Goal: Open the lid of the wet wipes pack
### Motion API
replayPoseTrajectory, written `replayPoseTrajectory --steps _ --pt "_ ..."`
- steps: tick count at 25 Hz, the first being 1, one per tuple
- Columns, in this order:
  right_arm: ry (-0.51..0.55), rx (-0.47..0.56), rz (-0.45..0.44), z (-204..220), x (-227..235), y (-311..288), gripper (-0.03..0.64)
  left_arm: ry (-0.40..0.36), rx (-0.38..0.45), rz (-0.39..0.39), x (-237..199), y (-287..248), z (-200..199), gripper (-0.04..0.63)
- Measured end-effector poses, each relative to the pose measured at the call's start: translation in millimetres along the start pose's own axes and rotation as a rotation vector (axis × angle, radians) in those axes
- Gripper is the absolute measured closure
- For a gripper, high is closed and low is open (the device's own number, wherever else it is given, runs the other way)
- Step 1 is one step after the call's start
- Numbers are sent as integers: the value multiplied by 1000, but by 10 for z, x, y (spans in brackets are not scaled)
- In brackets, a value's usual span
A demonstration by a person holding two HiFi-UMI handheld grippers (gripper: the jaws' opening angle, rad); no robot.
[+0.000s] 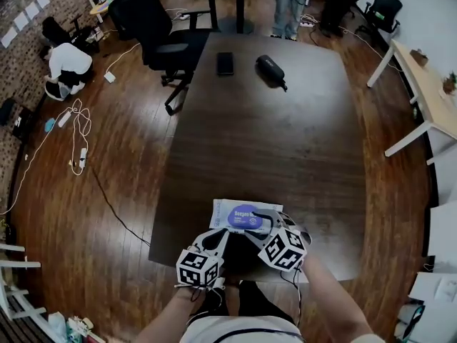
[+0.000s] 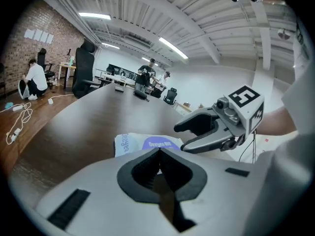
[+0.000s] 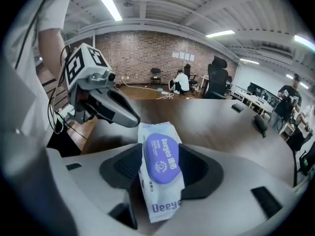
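Dark table (image 1: pixel 271 141), person standing at its near edge.

Wet wipes pack (image 3: pixel 158 198) lies at the table's near edge, directly in front of the person. It is white, with a purple oval lid (image 3: pixel 161 157) on top. The lid lies flat and closed.

Right gripper (image 3: pixel 160 149): jaws clamped on the pack from both sides, pads pressing its long edges about level with the lid. One end of the pack sticks out beyond the tips.

Left gripper (image 2: pixel 158 152): jaws together, tips meeting, nothing between them. It sits just beside the right gripper, short of the pack's near end and pointing toward it. From the pictures it can't be settled whether it touches the pack.

Far half of the table: a black phone (image 1: pixel 225 63) lying flat, and near it a black pouch (image 1: pixel 270 68).

Floor, left side: a black office chair (image 1: pixel 158 28) against the table's far corner, white cables (image 1: pixel 77 131) loose on the wood, and a person in white (image 1: pixel 68 64) crouching by the brick wall.
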State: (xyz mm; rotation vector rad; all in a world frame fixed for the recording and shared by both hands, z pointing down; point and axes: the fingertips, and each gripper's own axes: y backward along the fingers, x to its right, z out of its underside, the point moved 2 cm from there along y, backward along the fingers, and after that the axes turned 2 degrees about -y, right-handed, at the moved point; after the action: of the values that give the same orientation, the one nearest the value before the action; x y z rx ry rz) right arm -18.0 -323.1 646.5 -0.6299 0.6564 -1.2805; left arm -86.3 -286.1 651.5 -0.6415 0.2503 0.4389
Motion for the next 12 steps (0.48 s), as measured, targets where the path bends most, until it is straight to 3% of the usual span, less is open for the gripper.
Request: replayPoseTrajectory --steps 6,12 --pt "105 -104 -24 188 60 -275 349 23 -79 -53 -132 -188 183 594" --pt "99 -144 -53 250 77 -417 316 38 -104 -62 -143 -272 256 594"
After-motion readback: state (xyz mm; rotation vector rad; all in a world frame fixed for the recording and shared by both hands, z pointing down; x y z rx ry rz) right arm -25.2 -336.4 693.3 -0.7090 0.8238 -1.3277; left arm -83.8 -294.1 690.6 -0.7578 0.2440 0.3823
